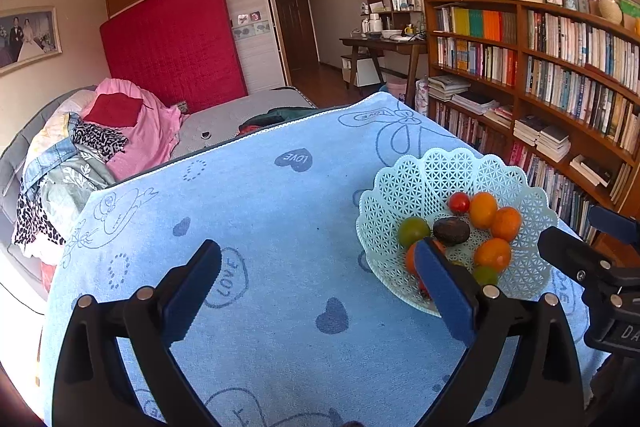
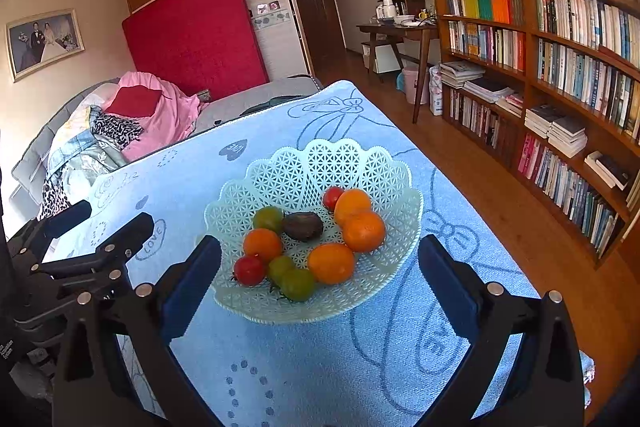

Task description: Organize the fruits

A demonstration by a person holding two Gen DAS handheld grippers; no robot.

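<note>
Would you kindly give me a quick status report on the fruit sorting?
Left hand-held gripper open, empty. Right hand-held gripper open, empty. All fruit in the lattice basket; dark fruit mid-pile. Nothing blocking.

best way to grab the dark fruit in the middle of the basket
Grip the dark fruit across its short width, coming straight down from above. It lies on its side, long axis left to right, ringed by oranges and tomatoes, with the basket rim blocking any side approach.

Lattice basket (image 2: 384,163) of mixed fruit on blue cloth (image 2: 304,359) between spread right gripper (image 2: 318,277) fingers (image 2: 188,287).
</note>
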